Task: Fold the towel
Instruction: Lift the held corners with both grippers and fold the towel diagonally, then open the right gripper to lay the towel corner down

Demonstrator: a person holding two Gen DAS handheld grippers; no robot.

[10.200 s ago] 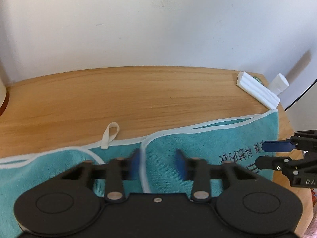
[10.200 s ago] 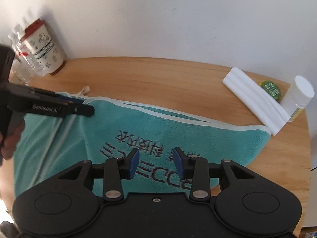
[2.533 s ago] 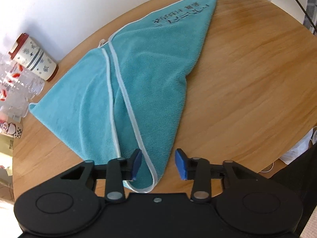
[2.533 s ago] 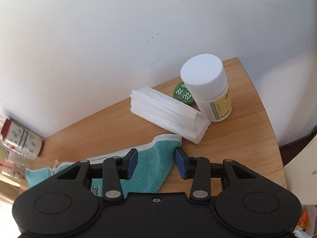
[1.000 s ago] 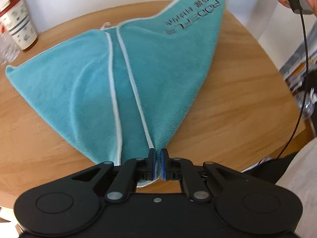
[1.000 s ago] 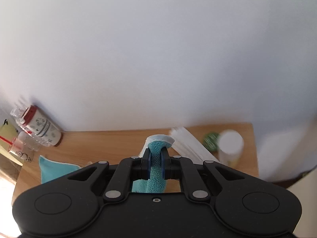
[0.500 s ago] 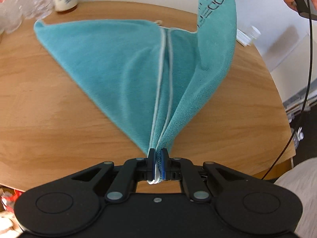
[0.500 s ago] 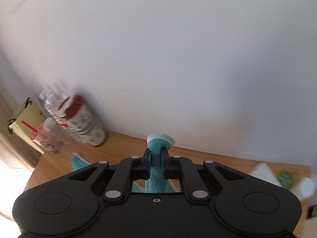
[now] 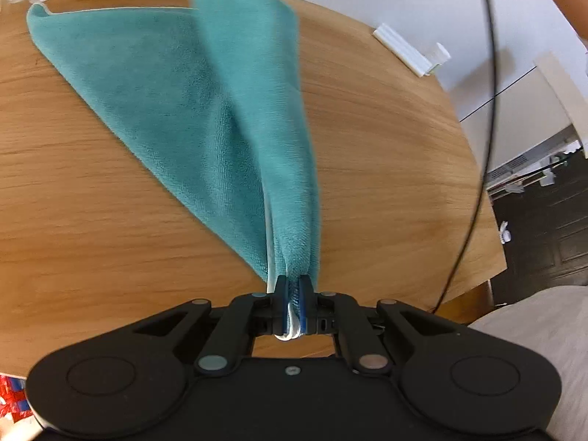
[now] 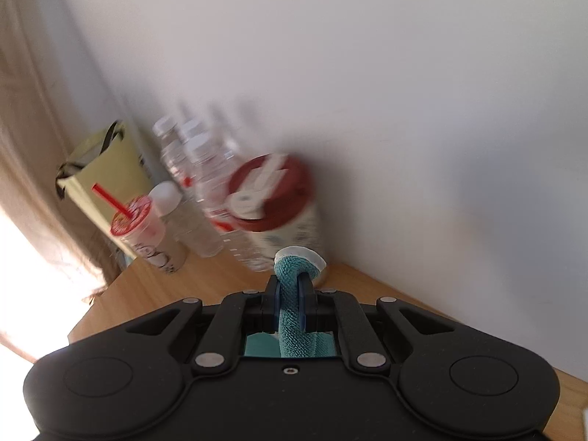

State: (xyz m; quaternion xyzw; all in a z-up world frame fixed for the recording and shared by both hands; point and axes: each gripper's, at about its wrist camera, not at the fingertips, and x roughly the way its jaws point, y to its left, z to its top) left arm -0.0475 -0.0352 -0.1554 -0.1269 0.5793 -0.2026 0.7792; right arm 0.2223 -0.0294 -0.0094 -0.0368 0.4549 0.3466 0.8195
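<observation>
1. Teal towel (image 9: 205, 84): far half lies flat on the round wooden table (image 9: 386, 139); near corner is pinched in the left gripper (image 9: 293, 286); a second corner is raised out of the top of the left view and pinched in the right gripper (image 10: 290, 286).
2. Left gripper: blue pads pressed together on bunched terry and white hem, at the table's near edge.
3. Right gripper: pads closed on a rolled teal corner, white hem tip poking out above them; it points at the wall over the red-lidded cup (image 10: 273, 198) and clear water bottles (image 10: 198, 169).
4. Risk, slip: both holds take only a small bite of cloth; a tug between the hands could pull a corner free.
5. Risk, skew: the raised strip looks twisted, so laying it down may leave a crooked fold with hems misaligned.
6. Risk, collision: the right gripper is near the cup and bottles; a wide swing could topple them.
7. Hidden: the towel's raised span between the grippers is cut off and motion-blurred.
8. Unclear: right view is blurred; cup print and bottle count unreadable.
</observation>
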